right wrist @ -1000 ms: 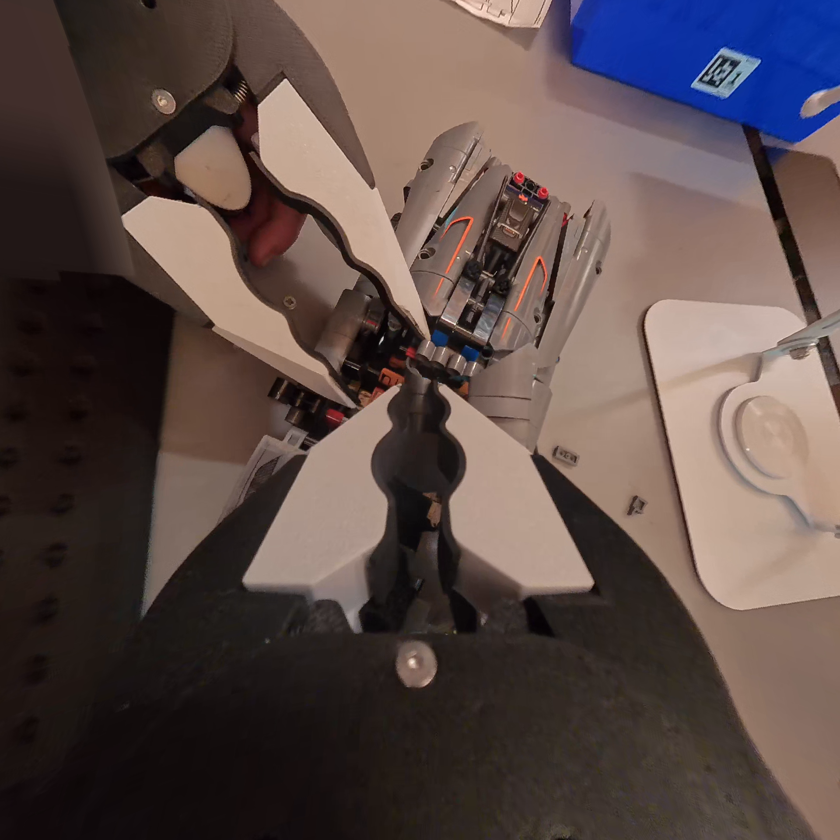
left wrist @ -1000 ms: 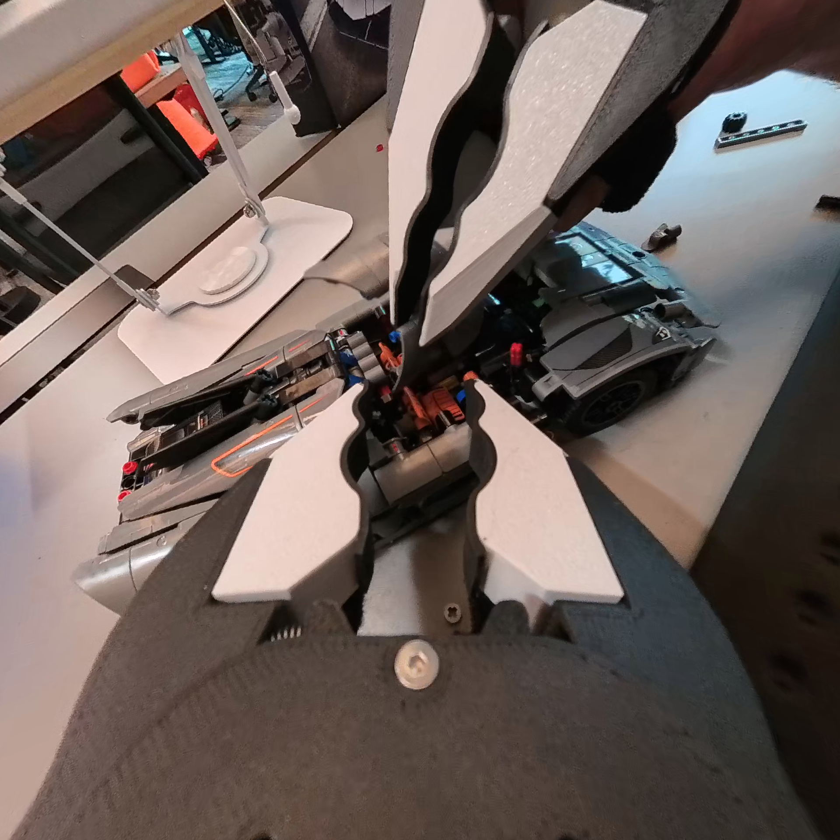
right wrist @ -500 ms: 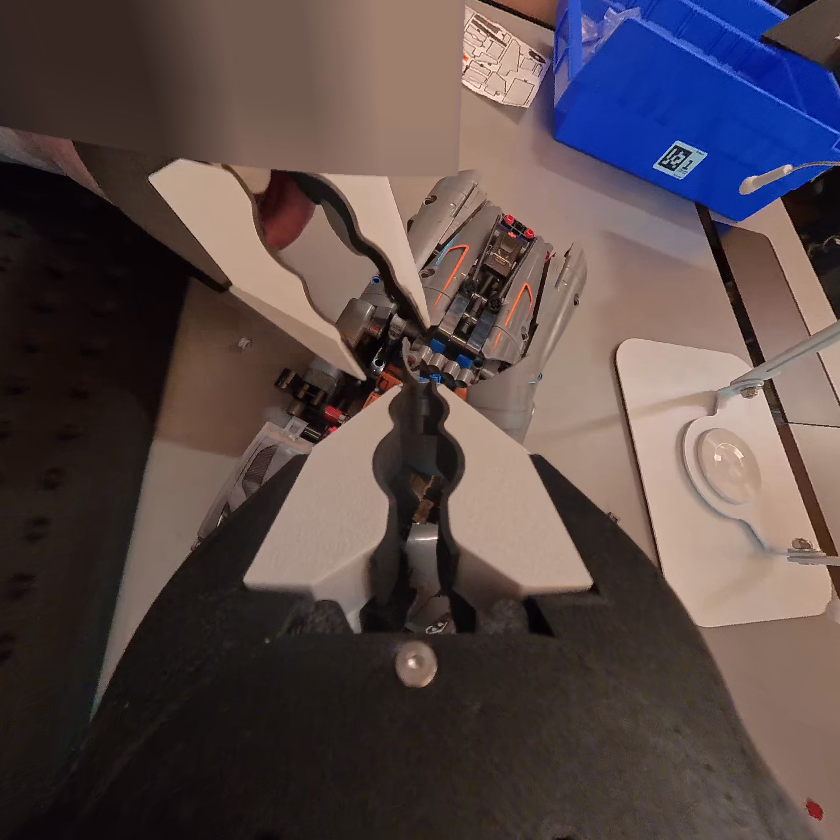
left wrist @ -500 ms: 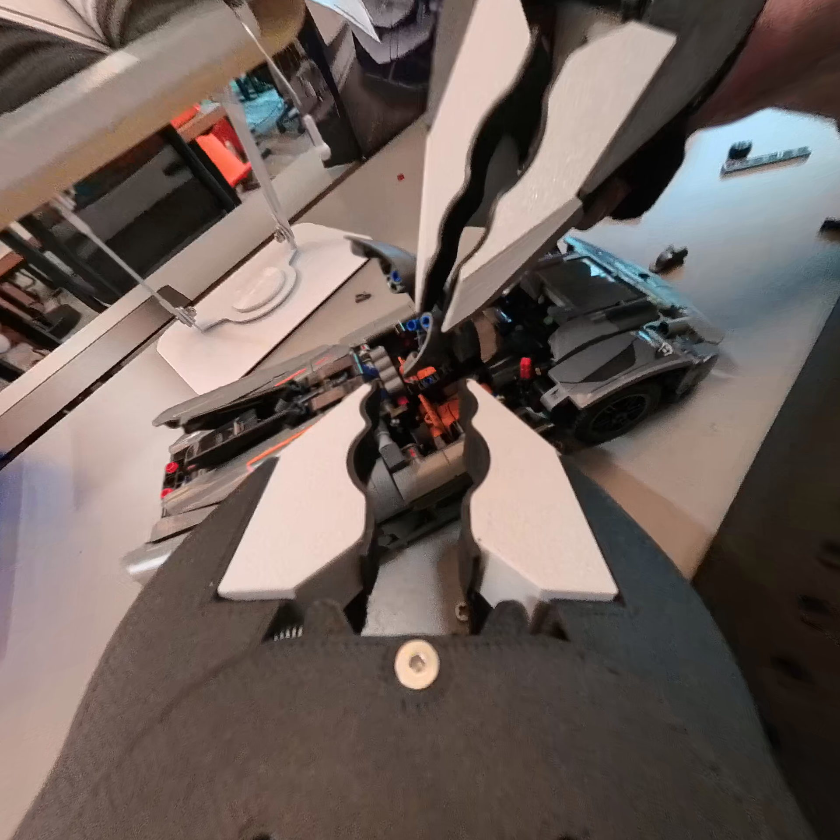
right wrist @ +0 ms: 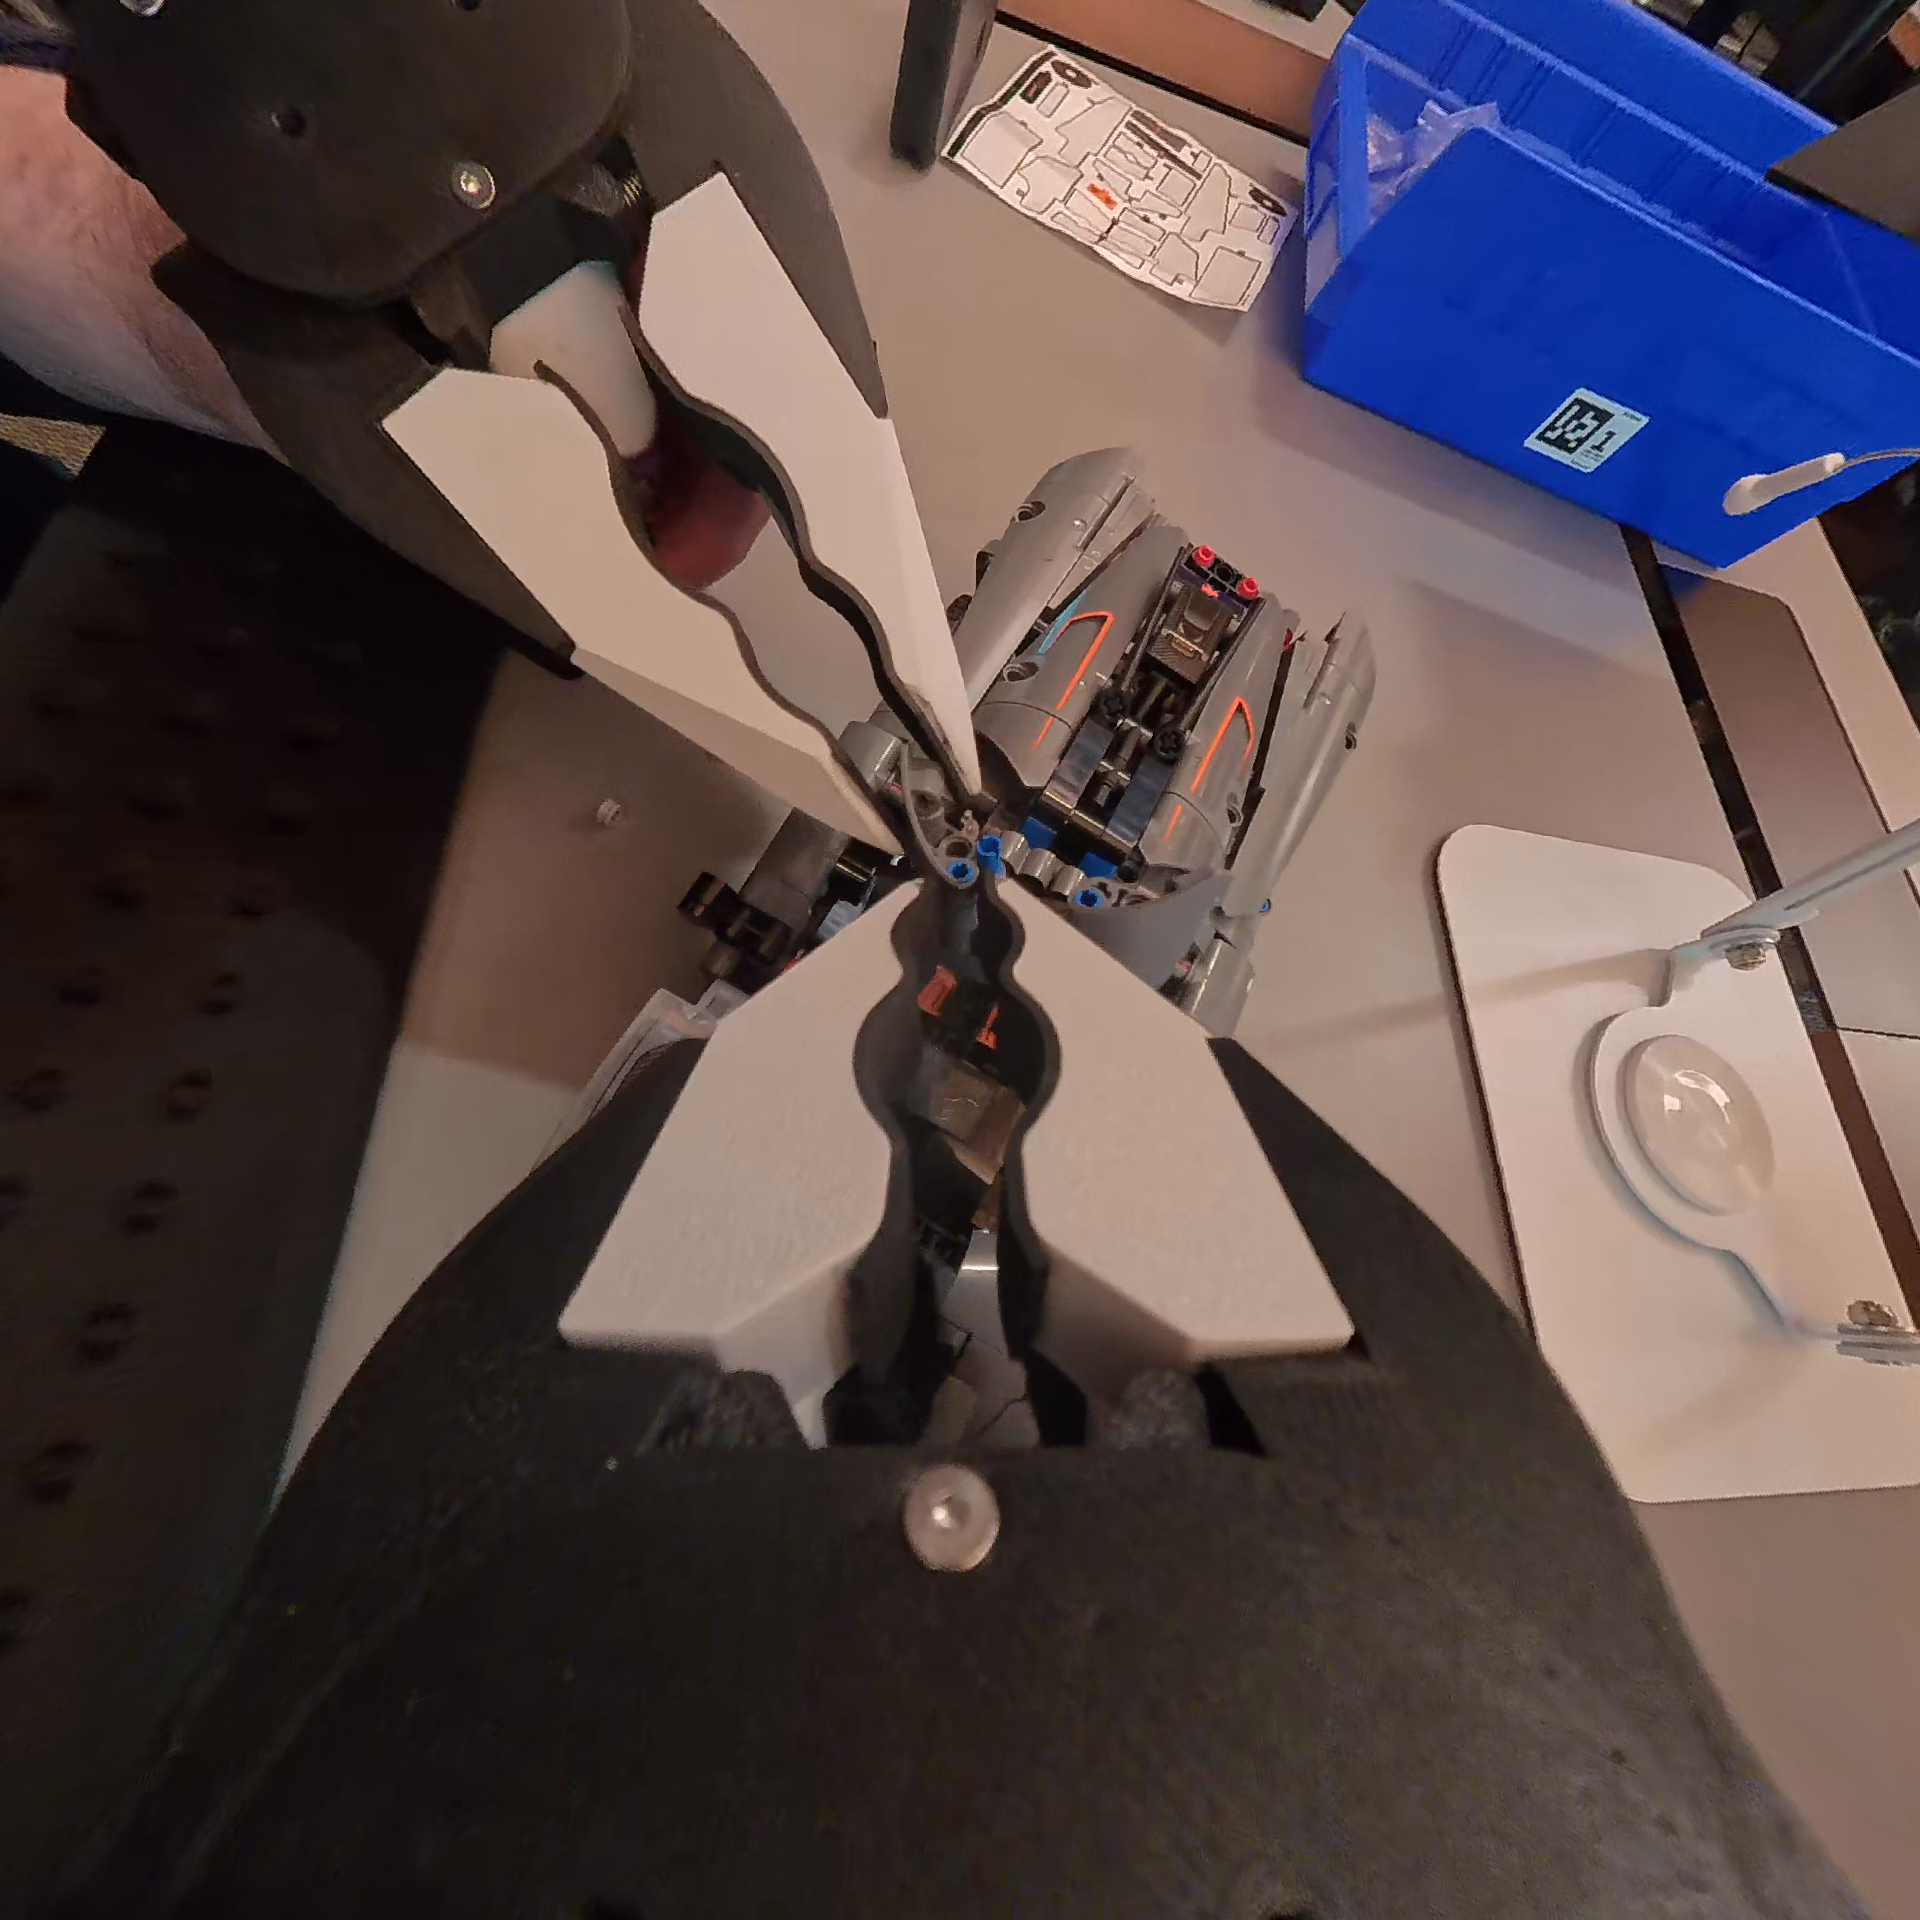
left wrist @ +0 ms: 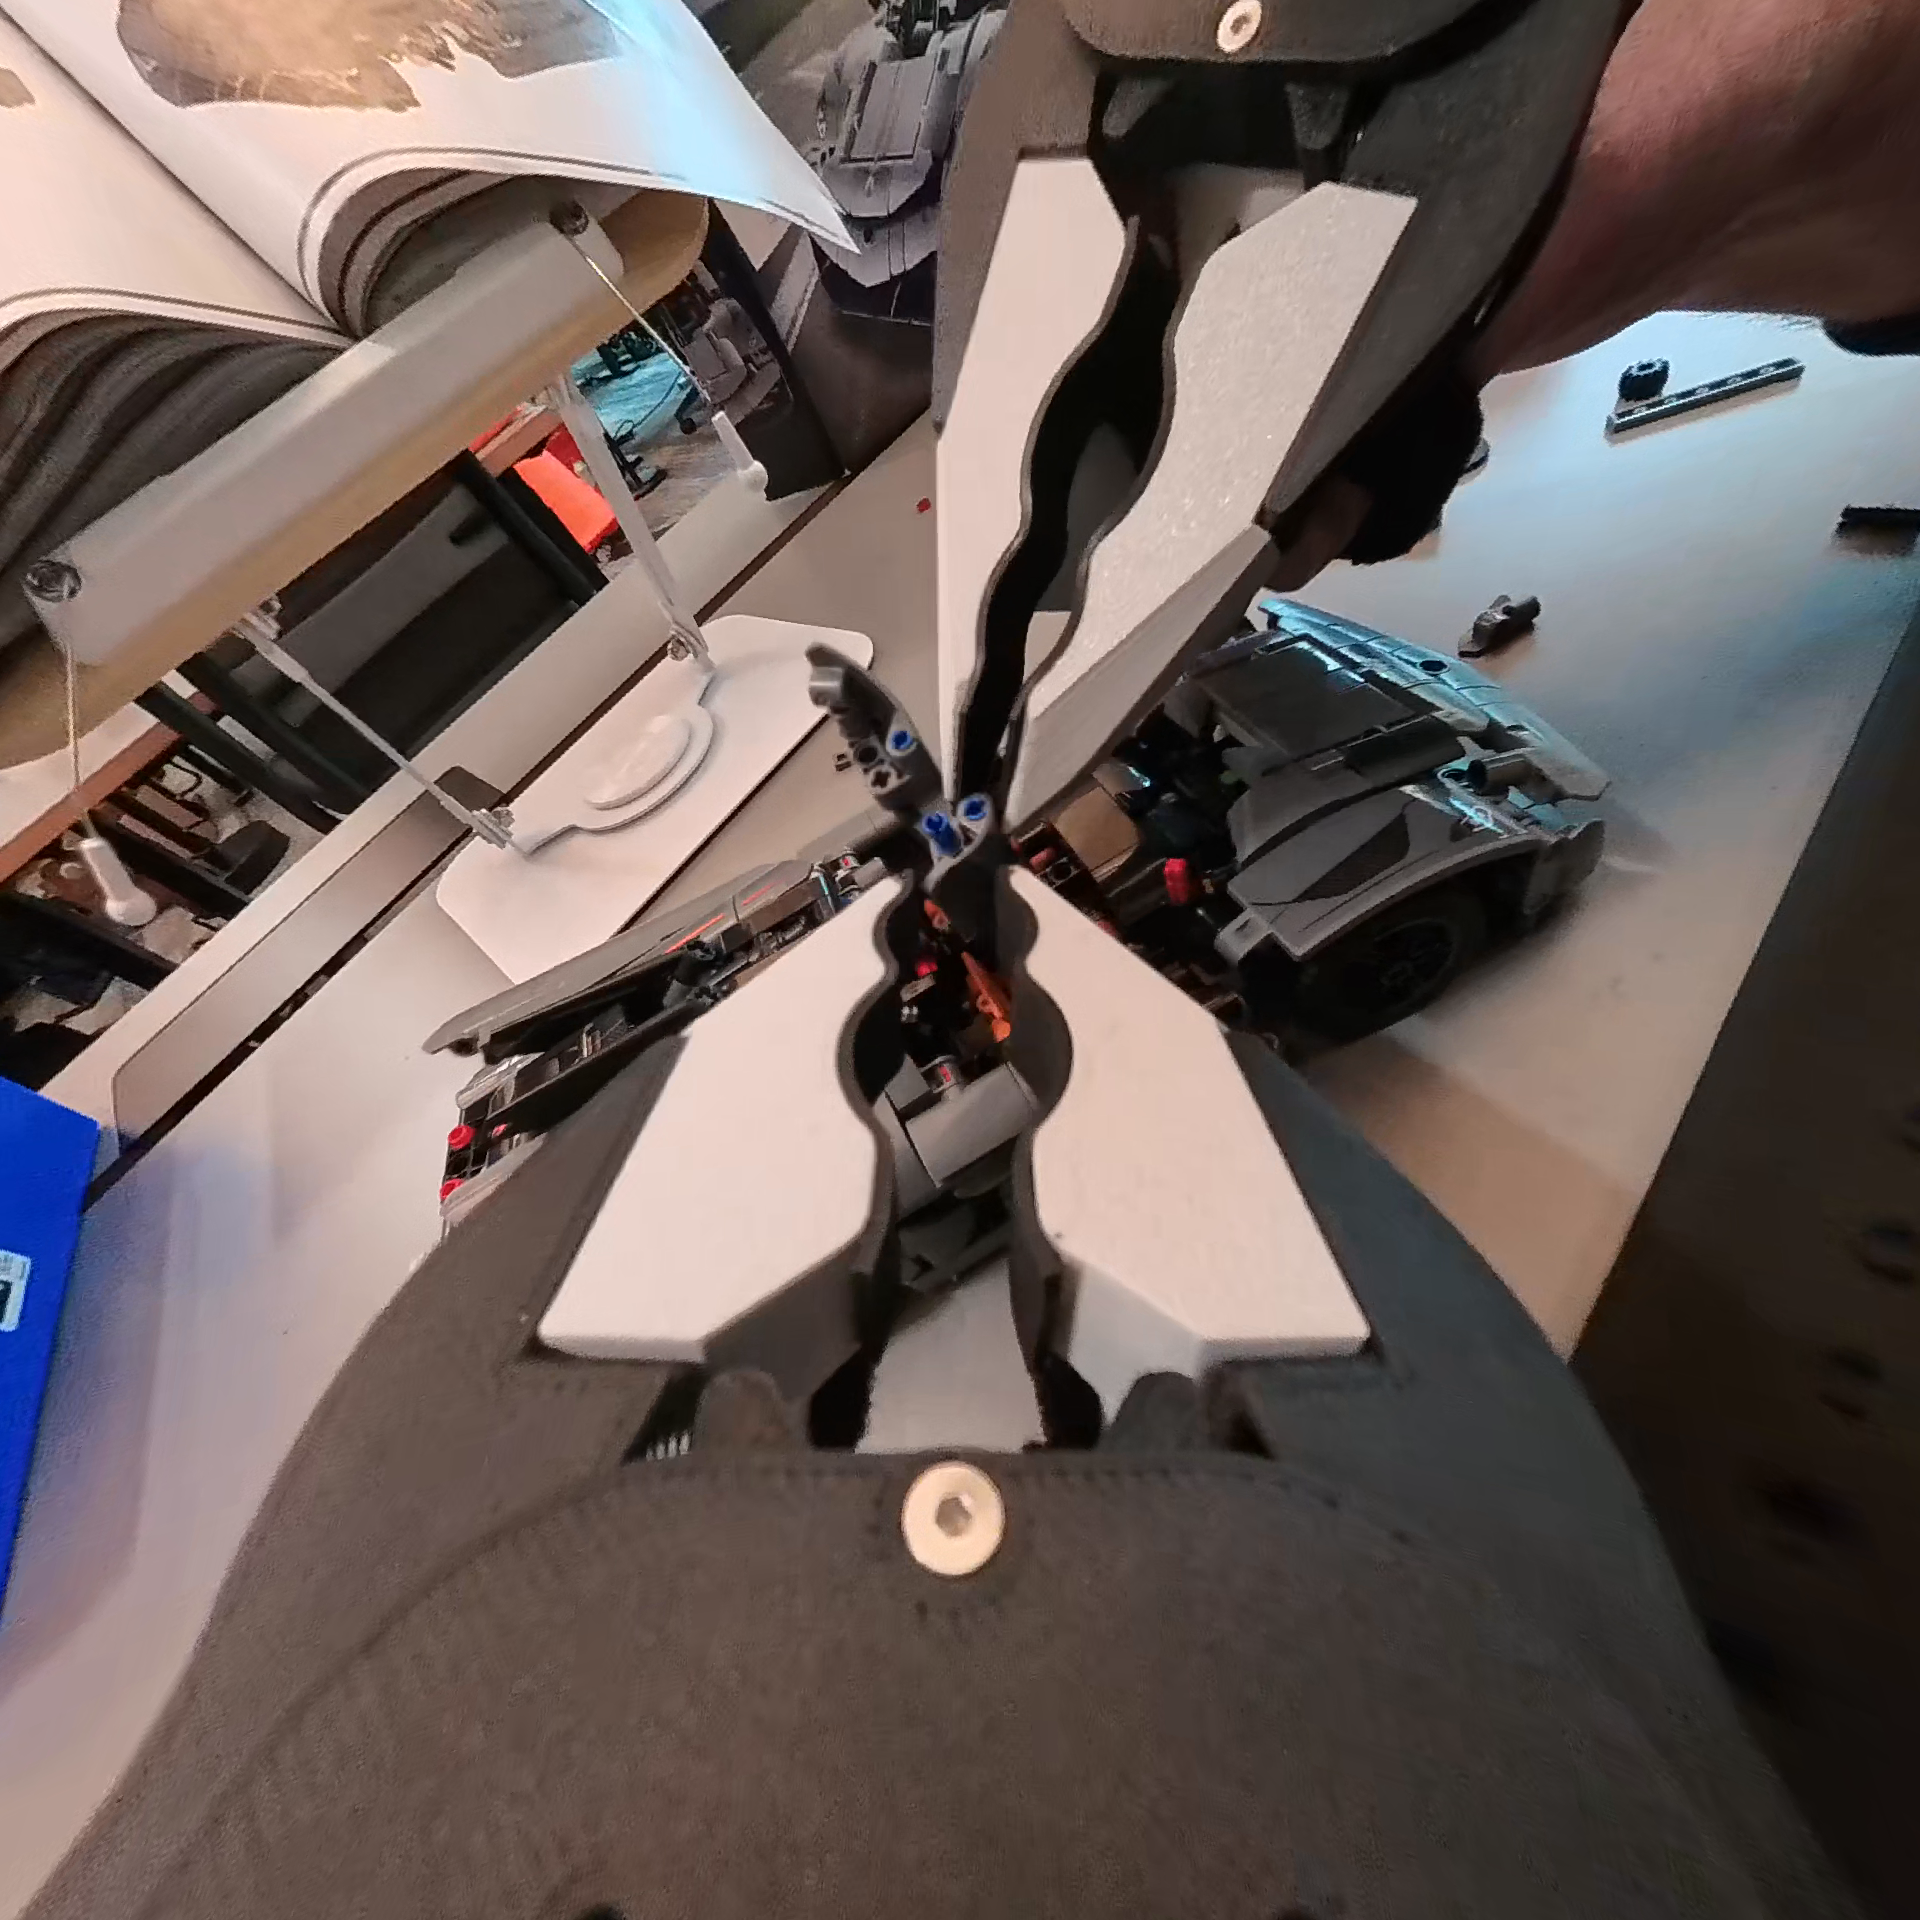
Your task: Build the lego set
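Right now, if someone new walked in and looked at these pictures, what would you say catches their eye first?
Two pairs of white fingers meet tip to tip at the centre, both closed on a small grey curved piece with blue pins, held above the table. Under them lies a grey toy car with orange trim, its body hinged open. Off to the side sits a bright blue bin and, beside it, a printed sheet.

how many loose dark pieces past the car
4: a long strip, a gear at its left end, a curved bit nearer the car, a dark bit at the right edge. Others may be hidden.
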A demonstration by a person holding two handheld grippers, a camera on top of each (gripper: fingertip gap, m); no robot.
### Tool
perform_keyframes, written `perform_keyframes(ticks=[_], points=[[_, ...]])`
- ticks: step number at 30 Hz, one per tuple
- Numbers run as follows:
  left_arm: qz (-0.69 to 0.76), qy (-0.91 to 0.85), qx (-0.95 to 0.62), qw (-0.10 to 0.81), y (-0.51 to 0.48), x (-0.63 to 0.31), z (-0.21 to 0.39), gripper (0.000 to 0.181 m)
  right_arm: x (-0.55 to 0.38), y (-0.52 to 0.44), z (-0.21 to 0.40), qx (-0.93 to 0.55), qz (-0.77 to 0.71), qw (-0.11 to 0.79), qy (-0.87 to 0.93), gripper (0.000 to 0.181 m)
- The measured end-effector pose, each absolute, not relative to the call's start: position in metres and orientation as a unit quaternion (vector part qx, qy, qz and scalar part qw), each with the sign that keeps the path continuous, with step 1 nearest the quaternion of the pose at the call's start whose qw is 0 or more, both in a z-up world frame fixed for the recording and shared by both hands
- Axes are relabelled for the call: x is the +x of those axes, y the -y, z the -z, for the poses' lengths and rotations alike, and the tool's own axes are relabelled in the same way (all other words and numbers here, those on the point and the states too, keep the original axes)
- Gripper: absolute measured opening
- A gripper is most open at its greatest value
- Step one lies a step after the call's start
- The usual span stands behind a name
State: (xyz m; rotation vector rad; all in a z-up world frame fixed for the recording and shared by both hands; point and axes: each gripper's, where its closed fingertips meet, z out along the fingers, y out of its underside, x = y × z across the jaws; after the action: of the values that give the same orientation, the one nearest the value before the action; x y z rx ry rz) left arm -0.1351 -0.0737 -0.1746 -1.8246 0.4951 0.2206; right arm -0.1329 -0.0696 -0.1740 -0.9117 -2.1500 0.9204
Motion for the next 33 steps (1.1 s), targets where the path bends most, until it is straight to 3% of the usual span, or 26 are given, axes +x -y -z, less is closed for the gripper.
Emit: perform_keyframes(ticks=[10,19,26,33], points=[[-0.009,-0.181,-0.779,0.600,0.075,-0.133,0.170,0.009,-0.134,0.070,0.170,-0.355,-0.371,0.307,0.801,0.008],[0.044,-0.141,-0.767,0.624,0.076,-0.137,0.159,0.008,-0.136,0.069,0.172,-0.379,-0.349,0.321,0.794,0.025],[0.094,-0.095,-0.755,0.642,0.075,-0.141,0.150,0.007,-0.147,0.075,0.173,-0.394,-0.306,0.389,0.774,0.042],[0.143,-0.052,-0.741,0.654,0.073,-0.145,0.144,0.006,-0.154,0.073,0.170,-0.405,-0.283,0.424,0.759,0.038]])
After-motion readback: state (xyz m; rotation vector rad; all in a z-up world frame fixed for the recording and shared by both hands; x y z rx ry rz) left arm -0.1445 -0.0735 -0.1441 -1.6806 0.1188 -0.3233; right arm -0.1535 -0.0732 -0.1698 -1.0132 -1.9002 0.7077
